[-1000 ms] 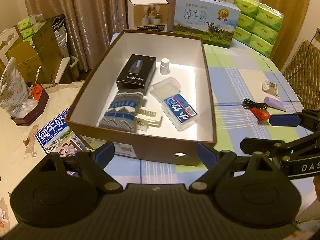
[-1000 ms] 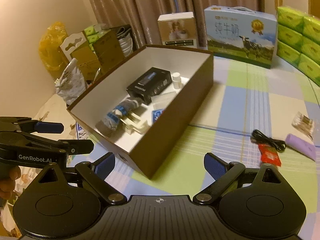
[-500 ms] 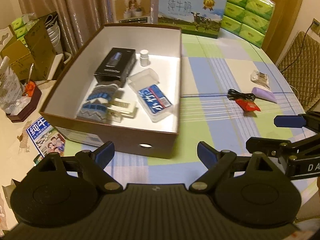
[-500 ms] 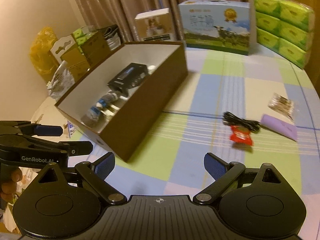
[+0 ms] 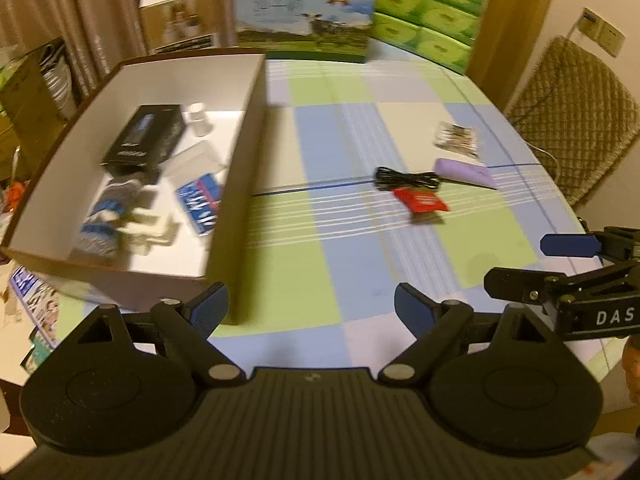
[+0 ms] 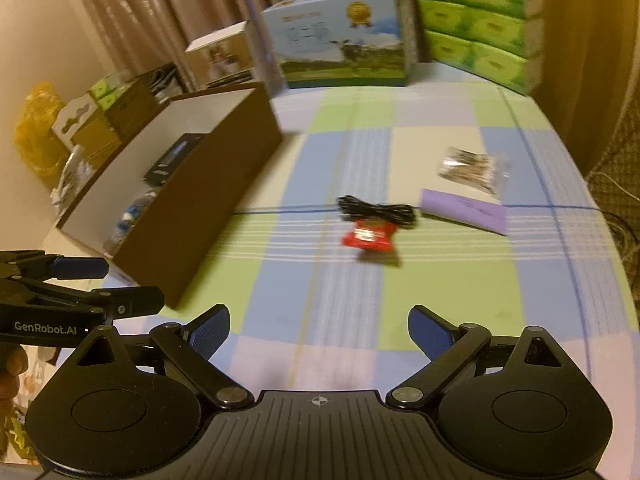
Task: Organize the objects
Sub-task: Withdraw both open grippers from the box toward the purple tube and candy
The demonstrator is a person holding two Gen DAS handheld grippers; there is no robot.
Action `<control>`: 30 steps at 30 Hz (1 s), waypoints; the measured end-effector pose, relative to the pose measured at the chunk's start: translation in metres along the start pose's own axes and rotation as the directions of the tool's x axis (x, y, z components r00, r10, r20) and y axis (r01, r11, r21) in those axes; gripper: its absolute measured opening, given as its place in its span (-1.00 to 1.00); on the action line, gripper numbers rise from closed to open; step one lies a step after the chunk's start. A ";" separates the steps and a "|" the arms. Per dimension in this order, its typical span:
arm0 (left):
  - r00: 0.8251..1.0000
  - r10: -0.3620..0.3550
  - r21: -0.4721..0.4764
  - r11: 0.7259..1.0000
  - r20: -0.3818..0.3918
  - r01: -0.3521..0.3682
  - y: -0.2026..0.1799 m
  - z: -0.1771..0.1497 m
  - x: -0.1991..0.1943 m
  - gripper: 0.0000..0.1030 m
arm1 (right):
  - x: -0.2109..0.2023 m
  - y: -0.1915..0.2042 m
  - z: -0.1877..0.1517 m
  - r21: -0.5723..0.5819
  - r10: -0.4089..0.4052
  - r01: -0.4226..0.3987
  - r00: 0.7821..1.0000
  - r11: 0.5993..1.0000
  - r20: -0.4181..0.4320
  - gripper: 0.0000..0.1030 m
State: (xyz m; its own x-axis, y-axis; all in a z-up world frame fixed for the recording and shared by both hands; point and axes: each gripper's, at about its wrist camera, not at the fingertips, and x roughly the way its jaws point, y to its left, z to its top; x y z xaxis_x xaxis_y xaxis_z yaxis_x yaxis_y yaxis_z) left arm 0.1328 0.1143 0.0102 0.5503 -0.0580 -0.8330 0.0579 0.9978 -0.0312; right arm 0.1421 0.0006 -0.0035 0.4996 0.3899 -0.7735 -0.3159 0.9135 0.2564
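A brown box with white inside [image 5: 236,152] [image 6: 208,204] sits at the table's left and holds a black carton [image 5: 146,140], a white bottle [image 5: 198,118], a knit sock [image 5: 106,216] and a blue-labelled clear case [image 5: 200,200]. On the checked cloth to its right lie a red packet [image 5: 420,202] [image 6: 370,236], a black cable [image 5: 406,180] [image 6: 376,212], a purple tube [image 5: 464,170] [image 6: 464,212] and a clear bag of swabs [image 5: 458,138] [image 6: 470,168]. My left gripper [image 5: 310,308] and right gripper [image 6: 320,330] are both open and empty, above the near table edge.
A milk carton box [image 5: 306,10], a small white box [image 5: 180,18] and stacked green tissue packs [image 5: 430,8] stand at the table's back. A woven chair [image 5: 576,120] is at the right. Cartons and clutter [image 6: 92,120] sit left of the table.
Both grippers have swung right, from facing the box toward the loose items on the cloth. Both stay open and empty.
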 end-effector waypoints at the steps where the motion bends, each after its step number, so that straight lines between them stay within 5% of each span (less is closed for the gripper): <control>1: 1.000 -0.004 0.006 1.000 -0.002 0.004 -0.006 0.001 0.002 0.70 | -0.002 -0.004 0.000 0.006 -0.004 0.004 1.000 1.000 0.002 0.81; 30: 0.999 -0.036 0.041 0.998 -0.037 0.037 -0.091 0.030 0.054 0.70 | -0.005 -0.099 -0.004 0.125 -0.066 0.065 0.998 0.990 0.007 0.81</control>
State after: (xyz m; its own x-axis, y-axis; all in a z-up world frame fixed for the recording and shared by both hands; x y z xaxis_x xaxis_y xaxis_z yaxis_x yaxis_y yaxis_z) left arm 0.1824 0.0193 -0.0158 0.5165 -0.0924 -0.8513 0.1128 0.9928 -0.0393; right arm 0.1669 -0.0921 -0.0270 0.5254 0.3293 -0.7846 -0.1797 0.9442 0.2760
